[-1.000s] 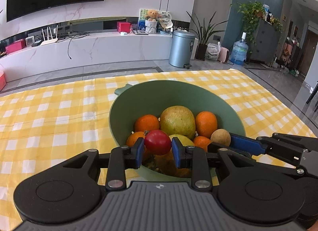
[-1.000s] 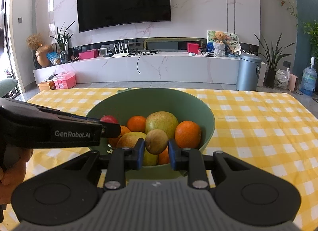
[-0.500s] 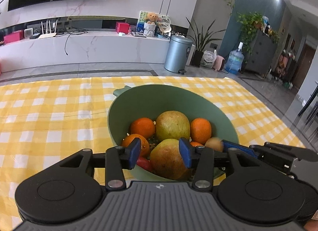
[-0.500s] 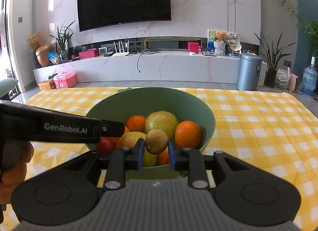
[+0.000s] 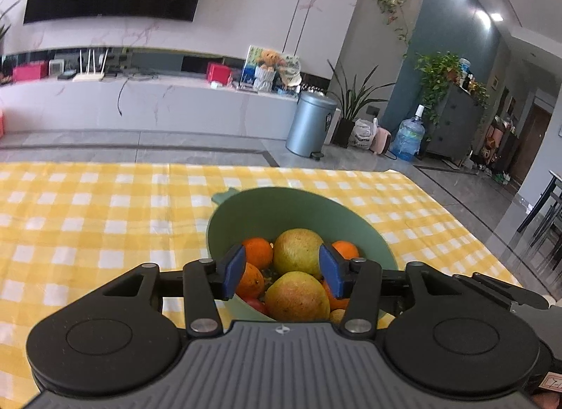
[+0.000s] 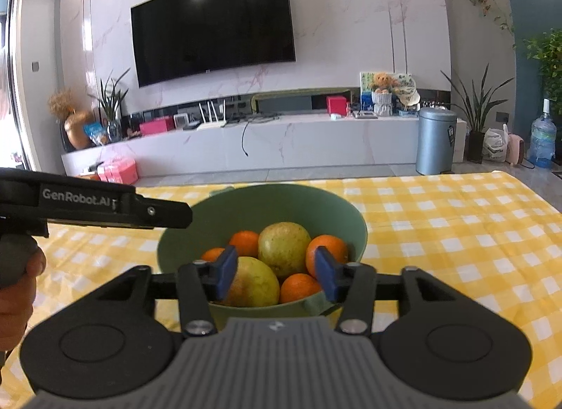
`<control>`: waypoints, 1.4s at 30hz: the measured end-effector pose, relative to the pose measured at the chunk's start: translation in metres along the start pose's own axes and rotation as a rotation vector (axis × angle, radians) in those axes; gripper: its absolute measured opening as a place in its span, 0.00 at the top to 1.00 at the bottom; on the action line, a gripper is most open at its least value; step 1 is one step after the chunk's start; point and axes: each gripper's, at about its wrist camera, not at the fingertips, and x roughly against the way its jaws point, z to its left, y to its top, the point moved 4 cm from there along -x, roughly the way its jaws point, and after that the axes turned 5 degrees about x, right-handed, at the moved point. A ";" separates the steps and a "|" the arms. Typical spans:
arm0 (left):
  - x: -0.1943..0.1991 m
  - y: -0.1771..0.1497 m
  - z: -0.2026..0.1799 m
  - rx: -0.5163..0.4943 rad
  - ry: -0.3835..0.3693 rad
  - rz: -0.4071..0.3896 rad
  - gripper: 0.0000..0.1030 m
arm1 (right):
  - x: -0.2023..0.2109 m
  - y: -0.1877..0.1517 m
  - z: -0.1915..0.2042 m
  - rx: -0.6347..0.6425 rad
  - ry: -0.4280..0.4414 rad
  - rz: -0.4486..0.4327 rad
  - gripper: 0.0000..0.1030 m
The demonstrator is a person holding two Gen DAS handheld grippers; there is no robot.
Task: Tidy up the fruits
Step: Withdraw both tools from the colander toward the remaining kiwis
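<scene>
A green bowl (image 5: 295,205) (image 6: 267,203) on the yellow checked cloth holds two large yellow-green fruits (image 5: 298,257) (image 6: 283,244), several oranges (image 5: 258,252) (image 6: 326,253), a red tomato (image 5: 254,303) and a small brown fruit (image 5: 337,316). My left gripper (image 5: 282,271) hovers over the bowl's near rim. Its jaws are opening and nothing is between the pads. My right gripper (image 6: 276,276) hangs at the near rim from the other side, its jaws also opening and empty. A finger of the left gripper (image 6: 165,213) reaches in from the left above the bowl's edge.
The checked cloth (image 6: 456,233) stretches left and right of the bowl. A hand (image 6: 17,286) holds the left gripper's handle at the left edge. Beyond the table are a floor, a white TV bench (image 6: 281,138) and a metal bin (image 6: 435,140).
The left gripper let go of the red tomato, now in the bowl, then rose and drew back. The right gripper opened and dropped the small brown fruit into the bowl.
</scene>
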 end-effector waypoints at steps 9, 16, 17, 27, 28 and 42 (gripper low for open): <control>0.013 -0.019 -0.009 -0.068 0.021 0.068 0.34 | 0.026 -0.008 0.010 0.013 -0.035 0.008 0.43; 0.018 -0.032 -0.011 -0.084 0.012 0.116 0.19 | 0.035 -0.031 0.008 0.007 -0.061 0.115 0.37; 0.018 -0.035 -0.011 -0.090 0.012 0.135 0.17 | 0.037 -0.035 0.008 0.003 -0.062 0.134 0.37; 0.009 -0.065 -0.012 -0.208 -0.065 0.343 0.18 | 0.034 -0.064 0.009 -0.065 0.019 0.299 0.37; 0.008 -0.067 -0.010 -0.206 -0.065 0.359 0.18 | 0.033 -0.066 0.010 -0.061 0.024 0.302 0.37; 0.001 -0.087 -0.001 -0.239 -0.084 0.479 0.33 | 0.024 -0.074 0.028 0.004 0.131 0.336 0.57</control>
